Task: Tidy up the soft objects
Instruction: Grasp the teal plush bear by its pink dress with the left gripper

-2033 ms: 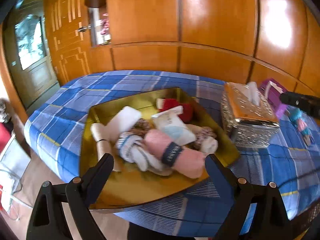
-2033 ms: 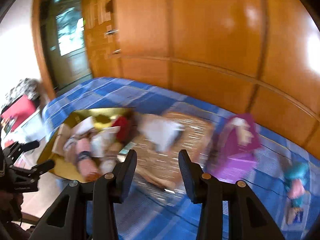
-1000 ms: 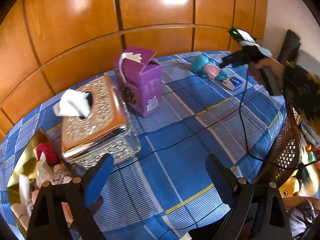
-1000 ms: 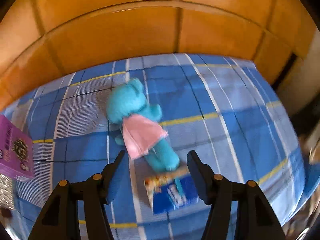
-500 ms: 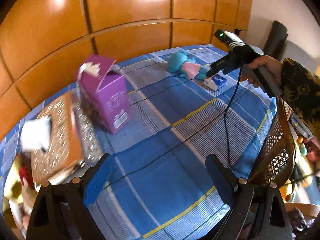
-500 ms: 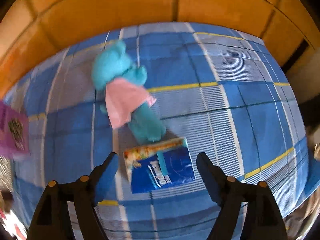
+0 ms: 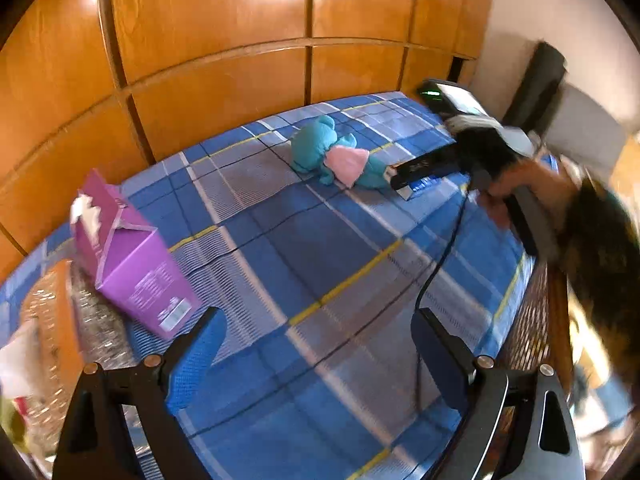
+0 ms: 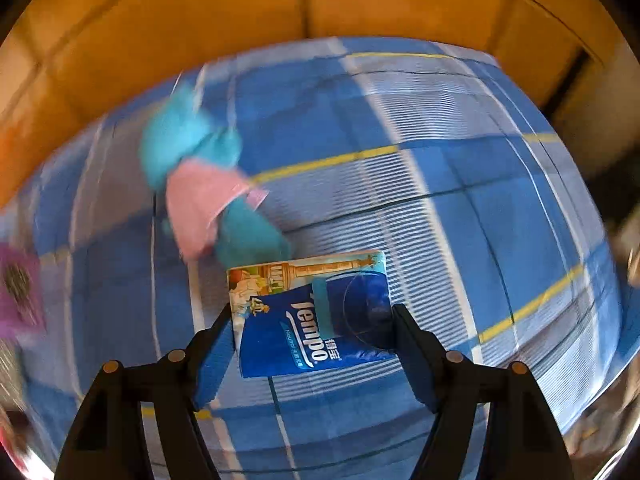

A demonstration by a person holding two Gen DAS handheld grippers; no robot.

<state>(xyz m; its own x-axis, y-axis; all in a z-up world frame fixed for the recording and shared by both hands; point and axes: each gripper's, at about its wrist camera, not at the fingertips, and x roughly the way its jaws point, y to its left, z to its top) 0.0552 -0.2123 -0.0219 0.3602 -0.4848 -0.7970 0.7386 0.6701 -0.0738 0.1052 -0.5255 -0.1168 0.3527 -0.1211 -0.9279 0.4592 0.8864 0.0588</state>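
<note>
A blue Tempo tissue pack (image 8: 316,312) lies flat on the blue plaid tablecloth (image 8: 460,152). My right gripper (image 8: 314,334) is open, its jaws on either side of the pack at its near end. A teal plush toy with a pink dress (image 8: 204,196) lies just beyond the pack. In the left wrist view the toy (image 7: 332,158) lies at the far side, with the right gripper (image 7: 404,174) over the pack beside it. My left gripper (image 7: 316,346) is open and empty above the cloth.
A purple carton (image 7: 132,256) stands at the left, beside a silver tissue box (image 7: 60,328). A black cable (image 7: 436,268) trails from the right gripper across the table. A wicker chair back (image 7: 528,320) stands at the table's right edge. Wooden wall panels (image 7: 240,40) rise behind.
My right gripper has moved down and forward, so the tissue pack now sits between its jaws. My left gripper has swung right, away from the gold tray toward the plush toy.
</note>
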